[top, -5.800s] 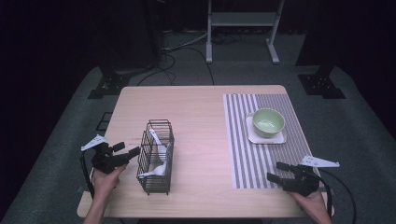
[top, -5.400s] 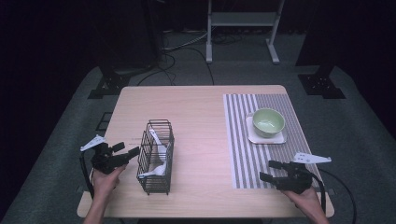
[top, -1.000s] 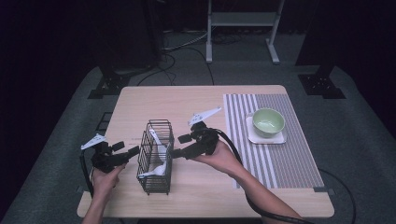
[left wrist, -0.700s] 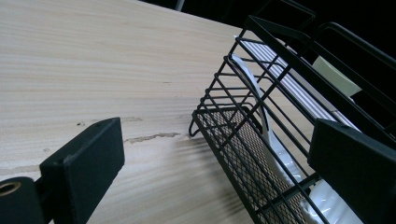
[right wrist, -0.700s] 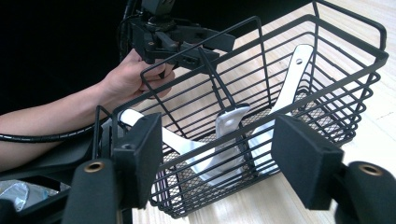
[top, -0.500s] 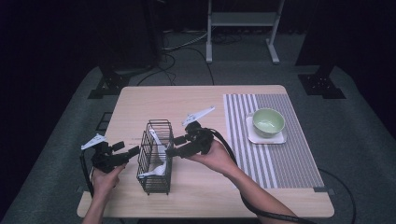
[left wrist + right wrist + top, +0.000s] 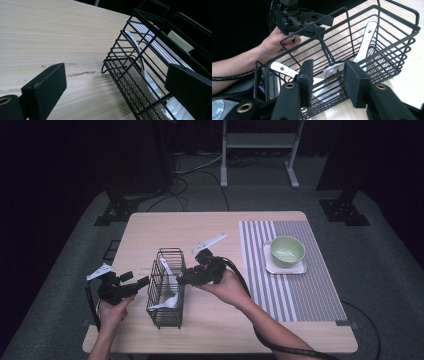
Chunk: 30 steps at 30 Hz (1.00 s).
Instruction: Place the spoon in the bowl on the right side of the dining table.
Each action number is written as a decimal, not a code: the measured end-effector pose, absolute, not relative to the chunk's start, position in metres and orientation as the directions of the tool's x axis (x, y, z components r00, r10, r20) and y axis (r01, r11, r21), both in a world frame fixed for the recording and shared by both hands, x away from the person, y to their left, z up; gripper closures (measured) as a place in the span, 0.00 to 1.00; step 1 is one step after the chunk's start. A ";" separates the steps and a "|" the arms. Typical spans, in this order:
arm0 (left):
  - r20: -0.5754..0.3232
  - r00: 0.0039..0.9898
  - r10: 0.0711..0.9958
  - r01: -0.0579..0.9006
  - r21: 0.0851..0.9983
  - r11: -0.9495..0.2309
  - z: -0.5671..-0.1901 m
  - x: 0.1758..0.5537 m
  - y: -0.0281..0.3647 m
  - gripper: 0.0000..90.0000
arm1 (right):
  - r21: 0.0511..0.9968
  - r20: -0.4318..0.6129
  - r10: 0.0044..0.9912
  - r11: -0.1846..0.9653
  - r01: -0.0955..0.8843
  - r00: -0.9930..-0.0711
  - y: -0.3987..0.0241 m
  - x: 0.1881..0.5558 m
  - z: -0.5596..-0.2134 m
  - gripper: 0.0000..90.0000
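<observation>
Black wire basket (image 7: 166, 287) stands on the table (image 7: 215, 227) left of centre, with white spoons (image 7: 170, 279) lying and leaning inside. High view: the right gripper (image 7: 186, 277) is at the basket's right wall, near the top rim; the left gripper (image 7: 140, 284) waits just beside the left wall, apart from it. A green bowl (image 7: 287, 251) on a white plate sits on the striped mat (image 7: 300, 285), well apart and with no spoon in it.

Left gripper view: its jaws stand wide apart and hold nothing; the basket (image 7: 140, 67) lies ahead to one side, a spoon (image 7: 140, 60) against its mesh.

Right gripper view: jaws parted to a moderate gap, empty, poised at the basket's near wall (image 7: 352, 82); three spoons show inside, the nearest (image 7: 329, 82) straight ahead beyond the wire.

Judgement: the work is at its opening stage. The reach is made; no spoon is gripped, none lifted out. Grasp, removal and placing all remain.
</observation>
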<state>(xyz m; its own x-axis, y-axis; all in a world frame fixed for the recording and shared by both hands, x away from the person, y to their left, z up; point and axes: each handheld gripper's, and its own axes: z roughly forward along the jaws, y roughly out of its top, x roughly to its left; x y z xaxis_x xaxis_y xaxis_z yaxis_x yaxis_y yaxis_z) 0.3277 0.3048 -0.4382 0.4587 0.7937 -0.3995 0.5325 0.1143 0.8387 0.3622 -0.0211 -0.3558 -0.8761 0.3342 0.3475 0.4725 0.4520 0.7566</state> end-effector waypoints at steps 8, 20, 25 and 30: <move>-0.393 0.461 0.796 0.533 0.839 0.105 -0.438 0.328 0.304 0.03 | 0.753 0.357 0.336 0.449 0.481 -0.872 -0.020 0.362 -0.355 0.77; -0.392 0.459 0.798 0.533 0.839 0.106 -0.438 0.328 0.304 0.03 | 0.754 0.352 0.333 0.452 0.476 -0.875 -0.020 0.360 -0.354 0.83; -0.391 0.458 0.798 0.532 0.840 0.106 -0.438 0.328 0.304 0.03 | 0.757 0.373 0.329 0.432 0.490 -0.867 -0.021 0.358 -0.355 0.89; -0.391 0.458 0.798 0.532 0.840 0.106 -0.438 0.328 0.304 0.03 | 0.756 0.377 0.334 0.427 0.496 -0.864 -0.020 0.358 -0.355 0.93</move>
